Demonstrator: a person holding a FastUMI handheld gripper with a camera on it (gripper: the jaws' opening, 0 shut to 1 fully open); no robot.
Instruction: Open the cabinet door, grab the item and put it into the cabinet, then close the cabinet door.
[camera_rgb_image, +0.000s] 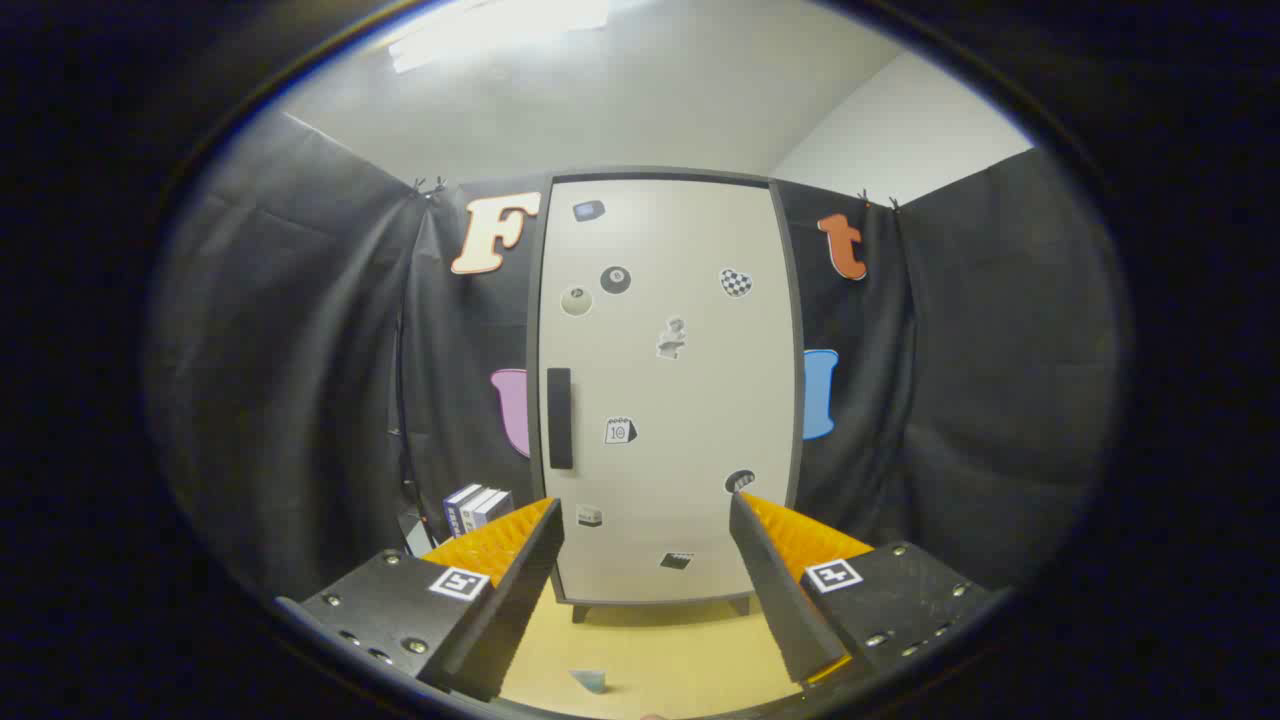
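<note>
A: How does the two-finger gripper stand?

B: It is released: its fingers are spread wide apart and hold nothing. Through the gap between them the lower part of the cabinet and the tabletop show.

A: And the cabinet?

B: A tall cream-white cabinet with a dark grey frame stands upright straight ahead of the fingers, at twelve o'clock, well beyond their tips. Its door is closed. A black vertical bar handle sits near the door's left side, at about eleven o'clock from the gripper. Small stickers are scattered over the door: a black billiard ball, a checkered heart, a pale bust figure among them.

A: What does it stand on?

B: On a light yellow wooden tabletop, on short dark feet.

A: Where is the item to be put in?

B: A small pale blue object lies on the tabletop between the fingers, close in at about six o'clock, apart from both. Its exact kind is too small to tell. At ten o'clock, just left of the cabinet and partly behind the left finger, a few upright books with white and dark blue spines stand against the black cloth wall.
</note>
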